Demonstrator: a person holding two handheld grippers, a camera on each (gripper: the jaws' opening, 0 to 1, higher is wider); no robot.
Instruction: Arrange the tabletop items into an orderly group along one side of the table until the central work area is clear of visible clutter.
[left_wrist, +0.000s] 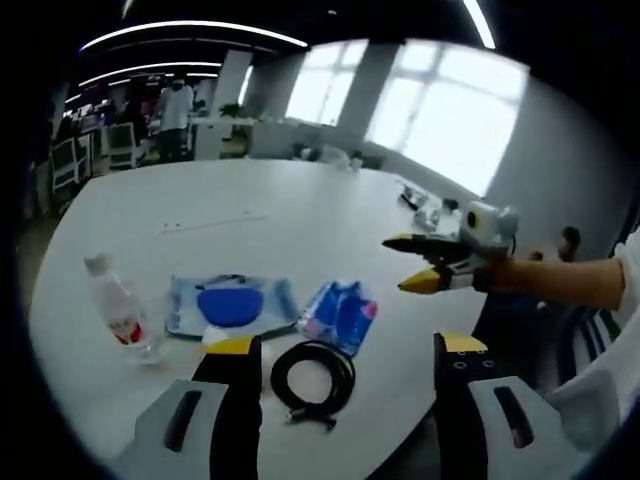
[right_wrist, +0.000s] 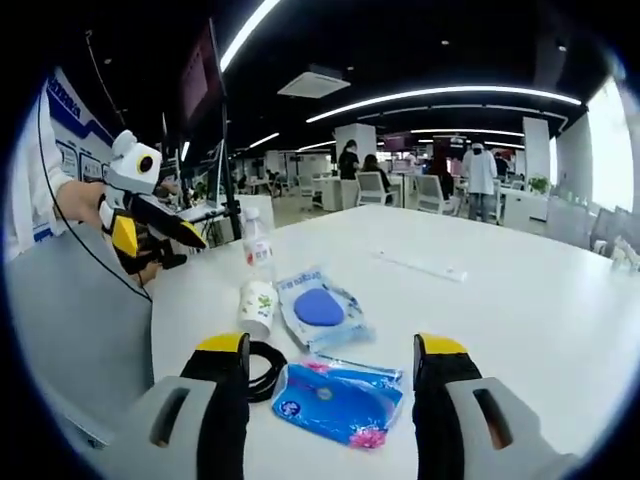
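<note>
On the white table lie a water bottle, a clear bag with a blue pad, a blue packet and a black cable coil. A white cup peeks out beside my left jaw. My left gripper hovers open above the coil, holding nothing. My right gripper comes in from the right, open and off to the side of the packet. In the right gripper view the bottle, cup, bag, packet and coil sit before my open right gripper; the left gripper hangs at far left.
A thin white strip lies farther out on the table. Small items sit by the far edge near the windows. The table's near edge runs just left of the coil. People and chairs stand well behind.
</note>
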